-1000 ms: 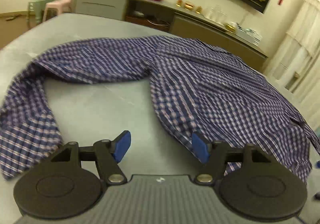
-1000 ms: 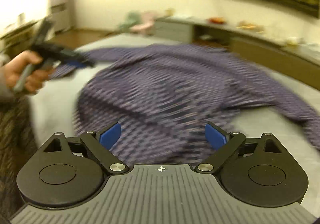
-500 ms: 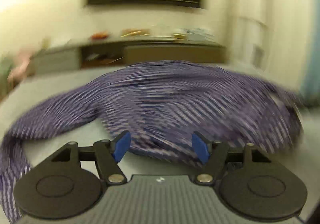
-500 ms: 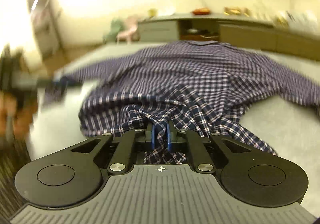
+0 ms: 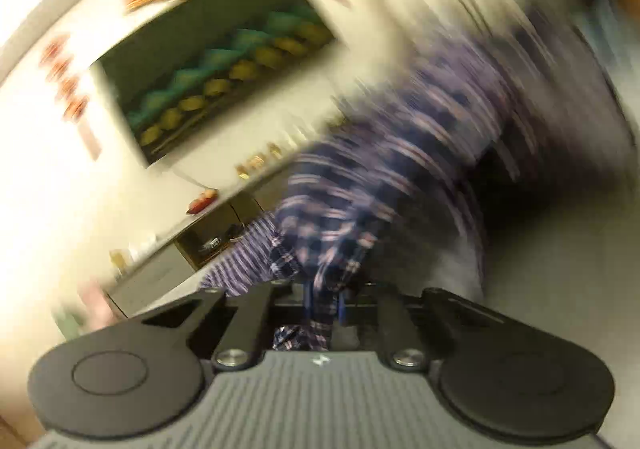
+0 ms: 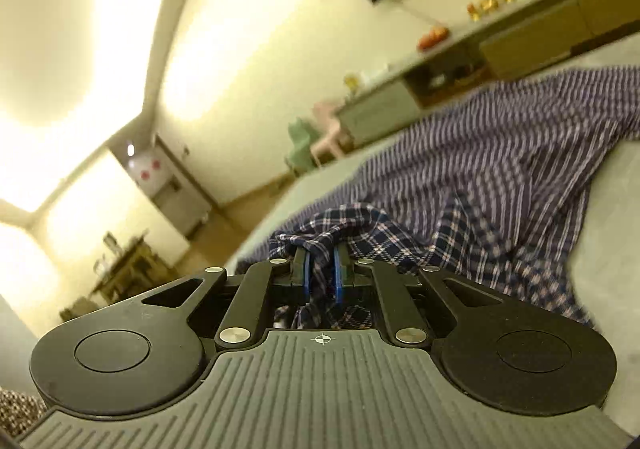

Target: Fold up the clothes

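A blue, white and pink checked shirt [image 6: 500, 169] is spread over a grey bed [image 6: 608, 249]. My right gripper [image 6: 321, 277] is shut on a bunched edge of the shirt, tilted, low over the bed. My left gripper [image 5: 322, 301] is shut on another part of the same shirt [image 5: 400, 153], which is lifted and stretches up and to the right; this view is strongly blurred and tilted.
A long low sideboard [image 6: 500, 61] with small objects stands along the far wall under a dark wall hanging [image 5: 216, 73]. Green and pink child chairs [image 6: 316, 137] stand beside it. A doorway and furniture [image 6: 120, 269] lie at the left.
Both grippers were open a second ago. The right closed on the shirt edge half a second ago, the left closed on it since. Both have tilted and lifted the cloth.
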The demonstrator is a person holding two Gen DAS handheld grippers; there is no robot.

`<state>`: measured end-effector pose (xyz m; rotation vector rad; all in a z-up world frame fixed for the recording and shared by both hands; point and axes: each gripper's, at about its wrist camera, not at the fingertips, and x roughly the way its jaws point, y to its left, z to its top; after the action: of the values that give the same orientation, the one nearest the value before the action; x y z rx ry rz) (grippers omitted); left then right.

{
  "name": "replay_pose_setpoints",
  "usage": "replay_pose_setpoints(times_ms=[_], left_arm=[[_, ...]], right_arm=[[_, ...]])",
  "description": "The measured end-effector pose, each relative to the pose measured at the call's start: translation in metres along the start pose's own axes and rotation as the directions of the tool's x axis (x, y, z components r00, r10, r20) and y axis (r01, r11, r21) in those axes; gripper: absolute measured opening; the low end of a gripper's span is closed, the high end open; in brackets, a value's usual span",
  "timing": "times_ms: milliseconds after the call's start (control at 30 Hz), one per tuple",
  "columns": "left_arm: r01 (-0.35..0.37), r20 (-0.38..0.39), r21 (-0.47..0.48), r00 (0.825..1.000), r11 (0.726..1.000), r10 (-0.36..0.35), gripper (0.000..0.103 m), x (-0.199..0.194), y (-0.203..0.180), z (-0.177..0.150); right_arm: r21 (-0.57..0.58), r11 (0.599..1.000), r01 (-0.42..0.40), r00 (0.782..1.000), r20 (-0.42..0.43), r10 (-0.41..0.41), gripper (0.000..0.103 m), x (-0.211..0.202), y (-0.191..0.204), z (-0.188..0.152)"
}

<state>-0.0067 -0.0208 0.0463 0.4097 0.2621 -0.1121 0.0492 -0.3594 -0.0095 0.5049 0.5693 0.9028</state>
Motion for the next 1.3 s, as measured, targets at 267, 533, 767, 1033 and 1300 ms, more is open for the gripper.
replay_pose_setpoints(times_ms=[267,533,767,1033,1300], left_arm=[[-0.062,-0.158,-0.287,0.987,0.956,0.017,0.014,0.039,0.062,-0.015],[-0.111,-0.253,-0.228,0.966,0.967,0.051,0.025,0.060,0.055,-0.033],[-0.100,-0.197,-0.239,0.979,0.966,0.052,0.027,0.031,0.044,-0.034],[0.034,-0.127,-0.362,0.988,0.932,-0.086,0.004,0.001,0.071,-0.009],[0.182,0.107,-0.615,0.983,0.767,-0.147,0.021,-0.082,0.149,0.001]], right_arm=[[-0.230,0.905,0.357,0.934,0.073,-0.350,0.053,0.015,0.017,-0.010],[-0.524,0.753,0.398,0.875,-0.030,-0.483,0.064,0.011,0.055,-0.043],[-0.622,0.740,0.255,0.912,-0.101,-0.398,0.082,-0.001,0.074,-0.071],[-0.582,0.708,0.401,0.801,-0.153,-0.579,0.000,0.013,0.056,-0.061],[-0.238,0.971,0.022,0.999,0.046,-0.011,0.000,-0.096,0.075,-0.010]])
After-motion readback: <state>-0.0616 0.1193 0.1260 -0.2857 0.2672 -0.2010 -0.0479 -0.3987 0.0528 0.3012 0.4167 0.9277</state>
